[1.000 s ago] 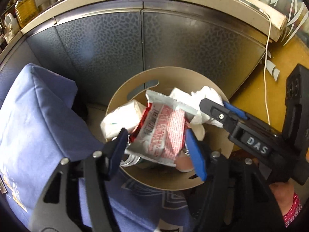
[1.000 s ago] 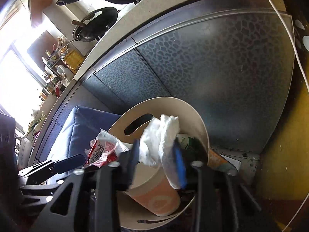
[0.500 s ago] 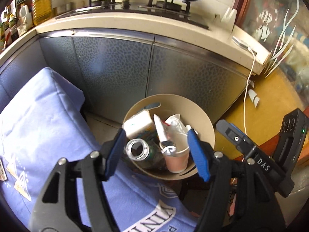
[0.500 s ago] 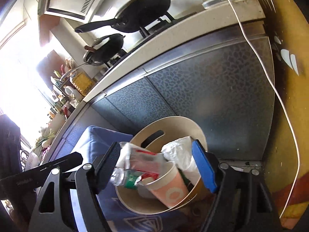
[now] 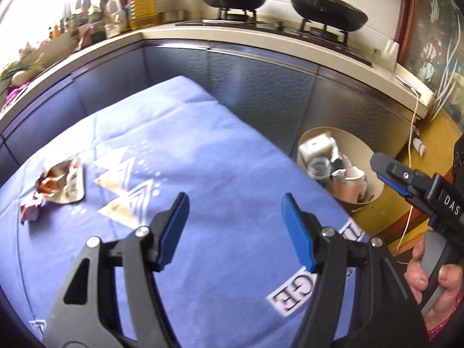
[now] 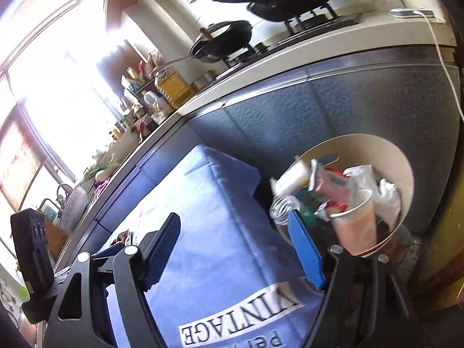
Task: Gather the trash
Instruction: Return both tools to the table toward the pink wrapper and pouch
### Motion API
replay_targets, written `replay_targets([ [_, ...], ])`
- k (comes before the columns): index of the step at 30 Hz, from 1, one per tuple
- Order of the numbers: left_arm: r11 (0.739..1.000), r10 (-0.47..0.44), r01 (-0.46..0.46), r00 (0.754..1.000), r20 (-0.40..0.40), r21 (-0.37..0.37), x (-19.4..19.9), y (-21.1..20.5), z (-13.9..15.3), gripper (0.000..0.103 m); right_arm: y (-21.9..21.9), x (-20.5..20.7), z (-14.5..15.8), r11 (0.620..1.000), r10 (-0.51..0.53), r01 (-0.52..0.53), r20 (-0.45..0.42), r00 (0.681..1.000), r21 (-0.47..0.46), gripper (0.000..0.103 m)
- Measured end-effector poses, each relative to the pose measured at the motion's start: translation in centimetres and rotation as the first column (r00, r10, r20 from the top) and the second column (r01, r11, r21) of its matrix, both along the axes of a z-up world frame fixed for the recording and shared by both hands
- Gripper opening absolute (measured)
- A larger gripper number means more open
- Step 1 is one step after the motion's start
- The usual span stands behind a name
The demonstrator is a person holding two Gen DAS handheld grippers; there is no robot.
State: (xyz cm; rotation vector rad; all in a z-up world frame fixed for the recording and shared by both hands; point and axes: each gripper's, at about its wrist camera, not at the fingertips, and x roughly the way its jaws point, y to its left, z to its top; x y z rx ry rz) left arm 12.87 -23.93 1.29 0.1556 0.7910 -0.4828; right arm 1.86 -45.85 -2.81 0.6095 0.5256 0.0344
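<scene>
A round beige bin (image 5: 362, 148) (image 6: 394, 156) stands on the floor beside the blue-covered table (image 5: 203, 174) (image 6: 220, 232). It holds a paper cup (image 6: 358, 226), a red-white wrapper (image 6: 327, 182), white tissue, a white carton and a clear bottle. Crumpled wrappers (image 5: 58, 185) lie on the cloth at the left. My left gripper (image 5: 233, 226) is open and empty above the cloth. My right gripper (image 6: 233, 249) is open and empty over the table's edge next to the bin; it also shows in the left wrist view (image 5: 406, 179).
Grey cabinet doors (image 5: 261, 87) and a counter with a stove and two black pans (image 5: 327, 11) run behind the table. Bottles (image 5: 139, 8) stand at the counter's left. A white cable (image 5: 411, 133) hangs by the yellow floor (image 5: 406, 211).
Both grippers let go of the wrapper and tissue into the bin, then pulled back up and left over the table. The wrappers on the cloth have come into view.
</scene>
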Motion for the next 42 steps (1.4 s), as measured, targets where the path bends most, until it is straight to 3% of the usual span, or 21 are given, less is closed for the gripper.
replay_targets([
  [6,0.986,0.166,-0.166,0.986,-0.007,0.004,-0.1,8.7,-2.1,0.063,7.1,2.1,0.1,0.99,0.135,-0.137,-0.068,0.989,-0.031,0.075],
  [17,0.923,0.377,-0.38,0.924,-0.066,-0.055,-0.3,20.9,-5.5,0.064,17.2,3.7,-0.1,0.94,0.308,-0.325,-0.154,0.939,-0.104,0.075],
  [28,0.881,0.467,-0.469,0.883,-0.044,-0.066,0.0,25.6,-6.2,0.064,22.1,5.1,-0.3,0.898,0.386,-0.416,-0.196,0.901,-0.142,0.072],
  [34,0.856,0.496,-0.504,0.864,-0.091,-0.117,0.1,28.0,-6.8,0.063,24.0,6.6,-0.4,0.875,0.419,-0.456,-0.221,0.881,-0.16,0.059],
  [42,0.855,0.485,-0.497,0.868,-0.106,-0.153,0.0,28.4,-7.0,0.063,27.6,11.5,0.1,0.839,0.481,-0.519,-0.225,0.847,-0.161,0.049],
])
